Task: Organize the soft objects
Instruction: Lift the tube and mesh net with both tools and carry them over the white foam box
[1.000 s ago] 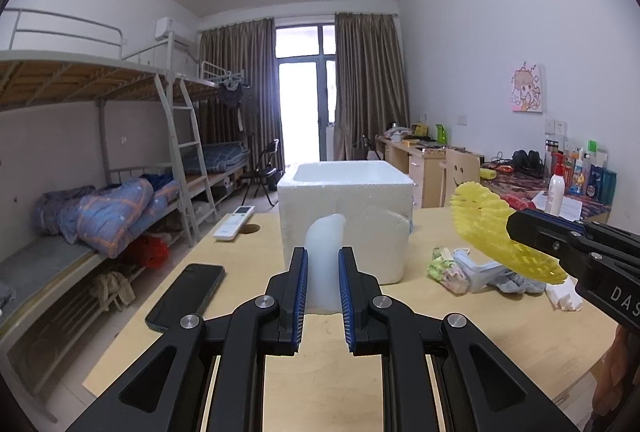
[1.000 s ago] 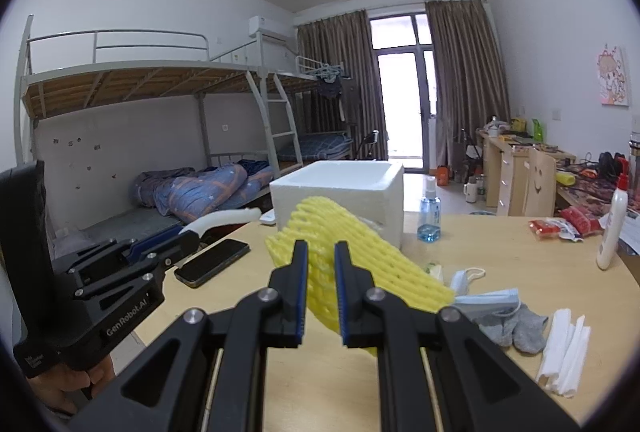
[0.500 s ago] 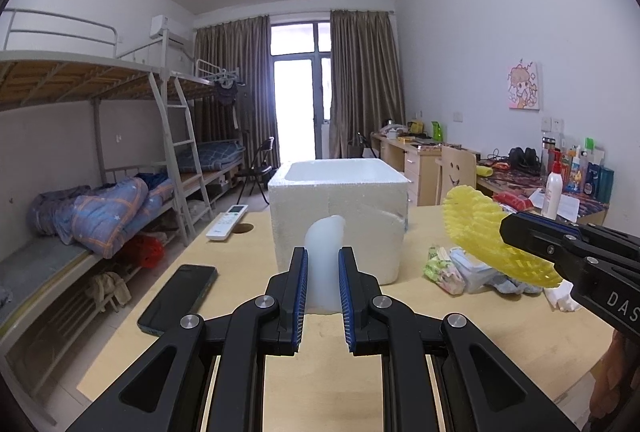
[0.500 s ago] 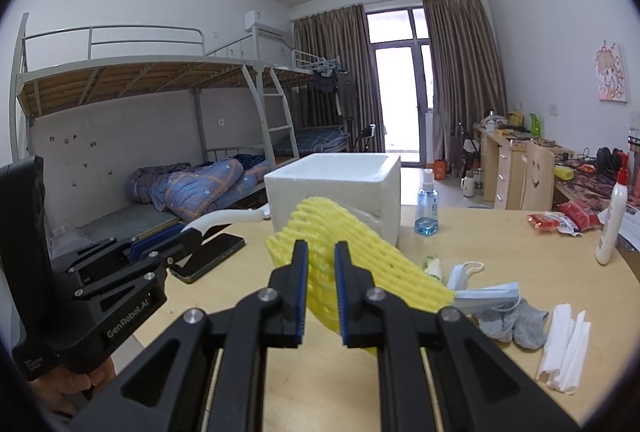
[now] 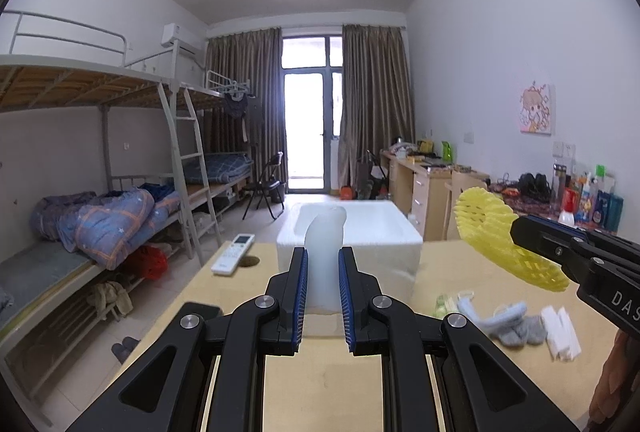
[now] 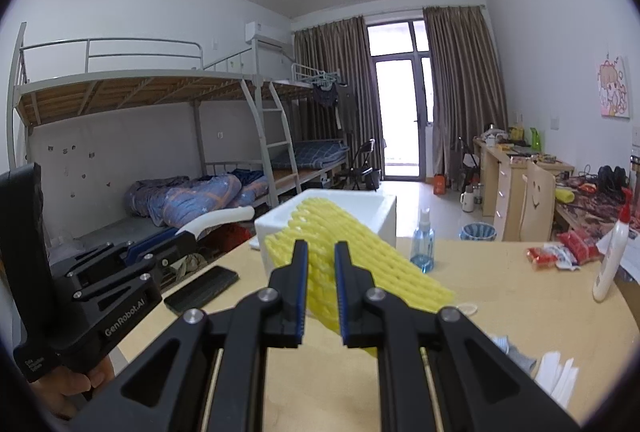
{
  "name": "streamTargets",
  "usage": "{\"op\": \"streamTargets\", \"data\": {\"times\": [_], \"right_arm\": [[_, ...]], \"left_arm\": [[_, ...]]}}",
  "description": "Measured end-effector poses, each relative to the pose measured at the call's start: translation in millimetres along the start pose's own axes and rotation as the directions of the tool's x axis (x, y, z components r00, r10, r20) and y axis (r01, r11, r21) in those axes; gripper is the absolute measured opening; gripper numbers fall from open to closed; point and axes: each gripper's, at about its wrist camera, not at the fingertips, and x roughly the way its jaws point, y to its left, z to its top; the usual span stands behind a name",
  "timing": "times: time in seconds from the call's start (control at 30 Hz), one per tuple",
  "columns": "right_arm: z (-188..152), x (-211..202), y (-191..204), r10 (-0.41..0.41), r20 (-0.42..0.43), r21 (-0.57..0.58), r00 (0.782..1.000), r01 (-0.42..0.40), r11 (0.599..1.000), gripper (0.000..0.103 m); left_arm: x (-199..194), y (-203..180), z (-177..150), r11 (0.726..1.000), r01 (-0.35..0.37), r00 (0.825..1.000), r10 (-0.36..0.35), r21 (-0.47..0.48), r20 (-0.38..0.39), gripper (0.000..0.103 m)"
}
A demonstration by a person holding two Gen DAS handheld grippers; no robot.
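Yellow net (image 6: 352,264): being carried higher than a second ago, right gripper (image 6: 321,292) jaws clamping it.
White foam strip (image 5: 323,252): being lifted too, left gripper (image 5: 323,296) jaws pinching it.
Foam box (image 5: 384,228): nearing; drop-off seems next.

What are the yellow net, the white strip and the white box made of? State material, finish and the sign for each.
Yellow net: probably foam mesh, matte; open lattice, bends in the right gripper.
White strip: likely soft foam sheet, slightly translucent; its tip droops above the left gripper.
White box: looks like expanded polystyrene, matte; thick grainy walls.
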Motion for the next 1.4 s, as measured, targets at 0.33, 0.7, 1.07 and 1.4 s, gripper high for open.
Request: {"op": "streamTargets", "data": {"times": [0.33, 0.7, 1.07, 1.4], "right_arm": [[18, 8, -6, -0.008, 0.032, 0.005, 0.999, 0.008, 1.000, 0.016], [24, 18, -3, 0.003, 0.009, -0.014, 1.000, -0.003, 1.000, 0.016], [34, 41, -11, 0.004, -0.028, -0.002, 1.000, -0.004, 1.000, 0.016], [42, 68, -11, 0.001, -0.062, -0.012, 0.998, -0.001, 1.000, 0.016]], "left_arm": [[14, -1, 23, 0.999, -0.032, 0.999, 0.033, -0.040, 0.024, 0.017], [20, -2, 24, 1.000, -0.018, 1.000, 0.018, -0.010, 0.018, 0.017], [42, 2, 34, 1.000, 0.013, 1.000, -0.013, 0.020, -0.001, 0.017], [77, 4, 43, 0.998, 0.036, 0.999, -0.035, 0.042, -0.022, 0.017]]}}
